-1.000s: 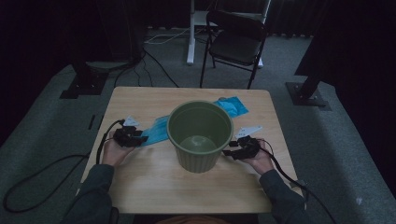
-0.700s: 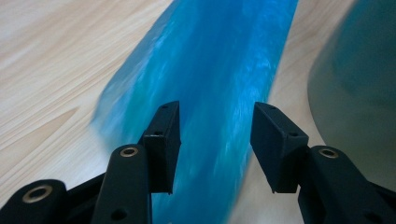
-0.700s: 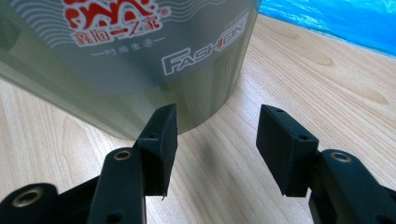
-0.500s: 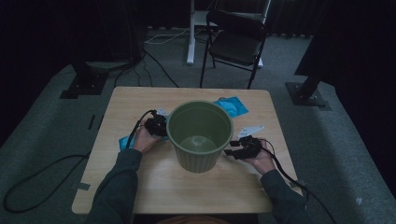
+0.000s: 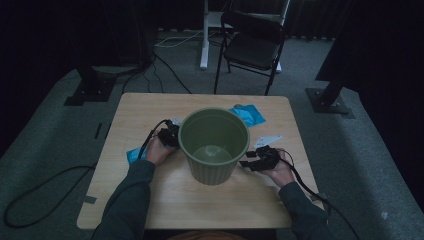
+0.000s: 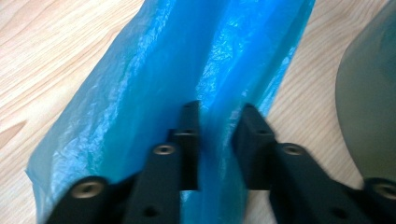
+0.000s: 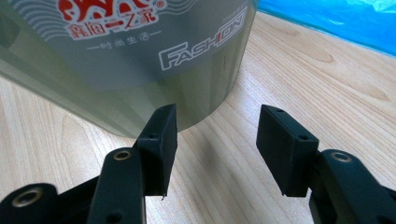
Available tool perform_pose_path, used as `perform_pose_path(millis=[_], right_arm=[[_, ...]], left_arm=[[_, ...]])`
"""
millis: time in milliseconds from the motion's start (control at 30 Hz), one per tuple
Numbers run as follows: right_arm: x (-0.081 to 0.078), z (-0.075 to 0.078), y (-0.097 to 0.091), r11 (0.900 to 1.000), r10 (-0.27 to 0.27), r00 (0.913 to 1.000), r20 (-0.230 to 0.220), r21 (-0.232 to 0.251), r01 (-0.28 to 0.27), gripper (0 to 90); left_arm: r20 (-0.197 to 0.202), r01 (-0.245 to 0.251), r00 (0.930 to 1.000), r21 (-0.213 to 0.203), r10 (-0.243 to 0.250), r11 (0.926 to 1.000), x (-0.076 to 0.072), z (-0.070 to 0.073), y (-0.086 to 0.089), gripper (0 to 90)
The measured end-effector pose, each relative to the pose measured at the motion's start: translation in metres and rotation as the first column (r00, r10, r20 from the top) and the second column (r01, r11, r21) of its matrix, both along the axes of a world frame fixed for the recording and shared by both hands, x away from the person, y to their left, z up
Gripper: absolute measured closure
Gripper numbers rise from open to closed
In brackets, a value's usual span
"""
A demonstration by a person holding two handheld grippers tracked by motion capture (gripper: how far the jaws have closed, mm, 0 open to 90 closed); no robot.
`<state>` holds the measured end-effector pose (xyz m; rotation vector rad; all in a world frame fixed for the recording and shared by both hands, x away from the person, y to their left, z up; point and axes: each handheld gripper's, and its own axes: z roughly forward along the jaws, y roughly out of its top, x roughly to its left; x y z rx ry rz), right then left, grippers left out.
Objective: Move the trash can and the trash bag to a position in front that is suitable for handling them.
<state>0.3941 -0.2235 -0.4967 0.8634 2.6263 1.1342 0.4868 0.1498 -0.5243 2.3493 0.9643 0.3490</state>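
Dim light hangs over a pale wooden table, and a green plastic bin stands upright at its middle, open mouth up. A person sits at the near edge, grey sleeves reaching in on both sides of the bin. The left gripper is tucked close against the bin's left wall, a black cable looping away from it across the wood. From the left gripper view its two black jaws stand narrowly apart with a fold of blue plastic bag running up between them; the film looks pinched there, though I cannot tell whether both pads truly press it. That bag lies crumpled on the wood with the bin's grey-green wall just beside it. From above, a corner of the same blue film peeks out by the left hand. The right gripper rests on the table just right of the bin, jaws spread wide and holding nothing; in the right gripper view they point at the foot of the bin, with a label in red and white lettering on its wall. Another blue bag lies behind the bin, and a small white sheet sits beyond the right gripper. A black folding chair stands past the table on grey carpet.
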Motion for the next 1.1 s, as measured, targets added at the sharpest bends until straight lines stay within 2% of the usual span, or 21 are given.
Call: perform_pose_path(millis=[67,167,333,367,433,633,700,767,800,833,867,1000,1033,1100], right_arm=[[0.000,0.000,0.000,1.0000,-0.002,1.0000,0.000,0.002,0.002,47.5],[0.000,0.000,-0.001,1.0000,-0.001,1.0000,0.000,0.000,0.001,47.5],[0.000,-0.001,-0.001,1.0000,-0.005,1.0000,-0.006,0.000,0.005,47.5],[0.000,-0.001,-0.001,1.0000,-0.005,1.0000,-0.006,0.000,0.005,47.5],[0.001,-0.001,-0.001,1.0000,-0.002,1.0000,-0.006,-0.003,0.002,47.5],[0.001,-0.002,0.000,1.0000,-0.001,1.0000,-0.009,-0.005,0.001,47.5],[0.001,-0.002,0.000,1.0000,0.000,1.0000,-0.008,-0.008,0.000,47.5],[0.001,-0.003,-0.001,1.0000,0.001,1.0000,-0.009,-0.009,-0.001,47.5],[0.001,-0.003,-0.001,1.0000,0.001,1.0000,-0.009,-0.009,-0.001,47.5],[0.001,-0.003,-0.002,1.0000,-0.001,1.0000,-0.010,-0.008,0.001,47.5],[0.002,-0.003,-0.003,1.0000,-0.007,0.9999,-0.013,-0.005,0.007,47.5],[0.003,-0.006,-0.004,0.9998,-0.016,0.9998,-0.012,-0.012,0.016,47.1],[0.003,-0.007,-0.004,0.9998,-0.018,0.9998,-0.012,-0.012,0.018,47.1],[0.004,-0.009,-0.004,0.9996,-0.023,0.9996,-0.014,-0.017,0.022,46.8]], left_arm=[[0.006,-0.003,1.0000,0.012,0.003,0.9999,-0.005,0.000,0.004,82.8],[0.002,-0.009,1.0000,0.030,0.009,0.9995,-0.014,0.002,0.014,86.6],[-0.009,-0.012,0.9999,0.031,0.012,0.9995,-0.037,0.003,0.036,86.9],[-0.009,-0.012,0.9999,0.031,0.012,0.9995,-0.037,0.003,0.036,86.9],[-0.011,-0.001,0.9999,0.029,0.002,0.9996,-0.051,0.003,0.047,86.7],[-0.020,0.012,0.9997,0.022,-0.012,0.9997,-0.078,0.006,0.060,86.1],[-0.033,0.011,0.9994,0.008,-0.011,0.9999,-0.087,0.006,0.063,85.4],[-0.041,0.025,0.9989,0.007,-0.025,0.9997,-0.100,0.006,0.063,84.1],[-0.041,0.025,0.9989,0.007,-0.025,0.9997,-0.100,0.006,0.063,81.7],[-0.033,0.036,0.9988,0.003,-0.036,0.9994,-0.108,0.008,0.064,81.7],[-0.028,0.038,0.9989,-0.007,-0.038,0.9992,-0.111,0.009,0.065,76.6],[-0.004,0.031,0.9995,-0.040,-0.031,0.9987,-0.115,0.014,0.067,63.5],[0.017,0.024,0.9996,-0.070,-0.023,0.9973,-0.114,0.017,0.068,63.5],[0.034,0.021,0.9993,-0.095,-0.017,0.9953,-0.114,0.019,0.068,58.4]])
